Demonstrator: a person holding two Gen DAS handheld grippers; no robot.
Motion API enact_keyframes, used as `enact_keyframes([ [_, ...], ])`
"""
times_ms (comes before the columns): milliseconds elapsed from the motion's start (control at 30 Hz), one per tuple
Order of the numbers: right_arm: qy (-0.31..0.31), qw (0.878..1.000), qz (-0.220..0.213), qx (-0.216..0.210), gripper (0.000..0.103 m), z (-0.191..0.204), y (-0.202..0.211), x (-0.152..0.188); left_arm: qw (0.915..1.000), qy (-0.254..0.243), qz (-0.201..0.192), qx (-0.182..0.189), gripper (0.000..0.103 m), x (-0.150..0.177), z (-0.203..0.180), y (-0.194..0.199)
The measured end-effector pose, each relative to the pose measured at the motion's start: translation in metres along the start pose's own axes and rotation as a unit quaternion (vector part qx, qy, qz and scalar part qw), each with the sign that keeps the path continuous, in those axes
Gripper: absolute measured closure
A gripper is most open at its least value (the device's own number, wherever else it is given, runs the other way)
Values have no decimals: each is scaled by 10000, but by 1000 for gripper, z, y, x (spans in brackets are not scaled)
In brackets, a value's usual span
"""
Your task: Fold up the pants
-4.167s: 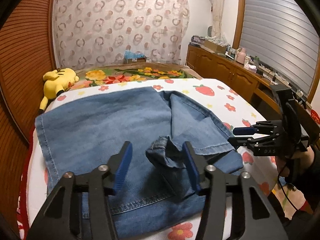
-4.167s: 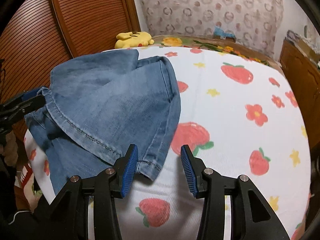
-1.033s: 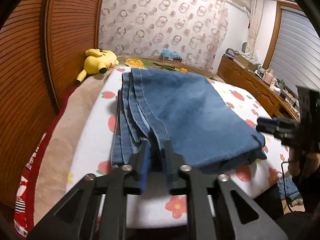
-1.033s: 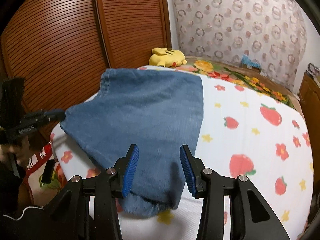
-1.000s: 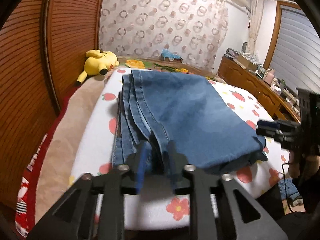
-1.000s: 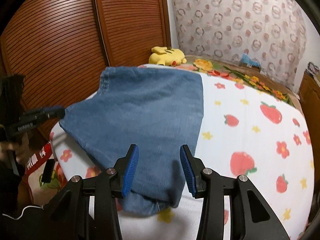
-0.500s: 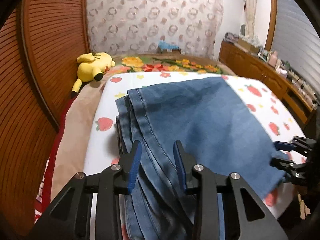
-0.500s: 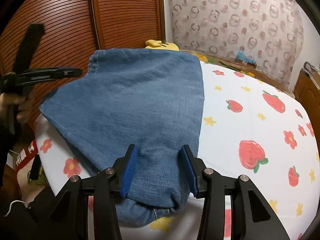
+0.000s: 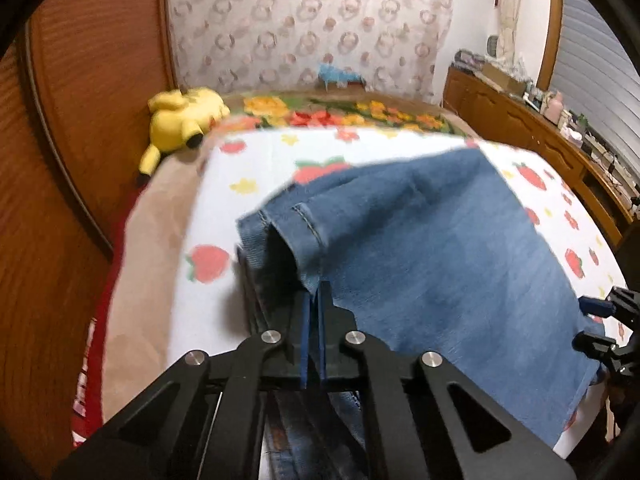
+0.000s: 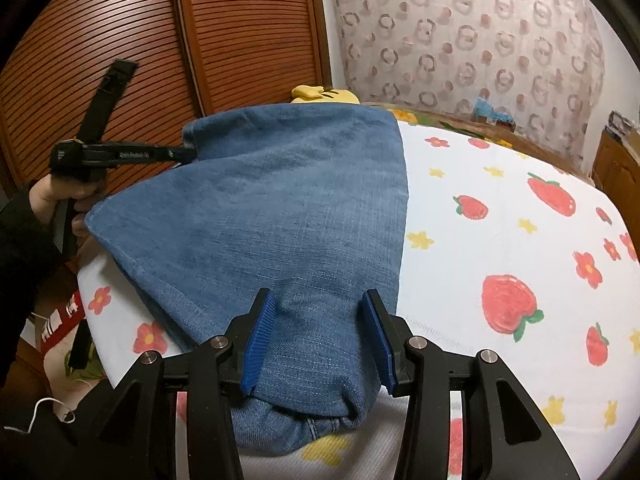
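Observation:
Blue denim pants [image 9: 440,260] lie folded on the strawberry-print bed sheet [image 10: 500,220]. My left gripper [image 9: 314,300] is shut on the hemmed left edge of the top denim layer, which is raised off the layers below. From the right wrist view the left gripper [image 10: 188,153] pinches the far left corner of the pants [image 10: 280,220], with a hand [image 10: 52,196] on its handle. My right gripper [image 10: 318,320] is open and straddles the near folded end; denim lies between its fingers, not pinched. In the left wrist view the right gripper [image 9: 592,324] shows at the right edge.
A yellow plush toy [image 9: 180,120] lies at the bed's far left corner. Slatted wooden doors [image 10: 120,40] stand close along the left side. A wooden cabinet [image 9: 520,120] with clutter runs along the right wall. A patterned curtain hangs behind the bed.
My left gripper slid along the pants' left edge, closed on the top layer and lifted it. My right gripper sank a little over the near folded end, its gap unchanged.

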State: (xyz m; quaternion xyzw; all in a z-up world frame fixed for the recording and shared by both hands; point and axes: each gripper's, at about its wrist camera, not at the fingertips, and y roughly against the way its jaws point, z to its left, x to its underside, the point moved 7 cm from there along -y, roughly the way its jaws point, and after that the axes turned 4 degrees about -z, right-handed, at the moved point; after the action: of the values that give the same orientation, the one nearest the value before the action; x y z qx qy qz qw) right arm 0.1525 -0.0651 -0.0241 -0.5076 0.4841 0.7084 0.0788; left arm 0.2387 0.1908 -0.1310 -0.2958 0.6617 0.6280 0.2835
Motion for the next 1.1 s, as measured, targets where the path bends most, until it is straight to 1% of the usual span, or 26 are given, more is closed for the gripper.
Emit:
enact_keyframes([
  [67, -1, 10000, 3, 8, 56, 0, -1, 0, 9998, 88, -141, -82, 99, -7, 7, 8],
  [200, 18, 10000, 13, 28, 56, 1, -2, -1, 9999, 111, -32, -44, 98, -11, 13, 9],
  [267, -6, 10000, 19, 19, 56, -1, -2, -1, 9998, 101, -47, -184, 95, -11, 14, 12],
  [300, -10, 10000, 16, 25, 56, -1, -2, -2, 9996, 131, -83, -234, 91, -11, 14, 15],
  [333, -7, 10000, 21, 31, 56, -1, -2, -2, 9996, 157, -133, -197, 88, -11, 12, 19],
  [400, -9, 10000, 16, 59, 56, 0, -1, -3, 9994, 142, -260, -152, 68, -10, 4, 29],
  [433, 0, 10000, -10, 96, 55, -1, 0, -4, 9994, 91, -306, -165, 64, -9, 0, 33],
  [467, 15, 9999, -25, 120, 55, -1, 1, -4, 9992, 35, -354, -170, 56, -9, -5, 37],
  [600, -80, 9998, -65, 179, 54, -4, 5, -2, 9989, -84, -452, -114, 54, 0, -31, 52],
  [733, -133, 9995, -78, 287, 53, -7, 9, 0, 9988, -57, -487, 40, 54, 14, -56, 62],
  [900, -278, 9991, -48, 331, 50, -11, 13, 0, 9990, -124, -365, 223, 54, 36, -84, 62],
  [1100, -379, 9986, 41, 357, 50, -11, 11, 2, 9991, -150, -145, 381, 54, 57, -102, 54],
])
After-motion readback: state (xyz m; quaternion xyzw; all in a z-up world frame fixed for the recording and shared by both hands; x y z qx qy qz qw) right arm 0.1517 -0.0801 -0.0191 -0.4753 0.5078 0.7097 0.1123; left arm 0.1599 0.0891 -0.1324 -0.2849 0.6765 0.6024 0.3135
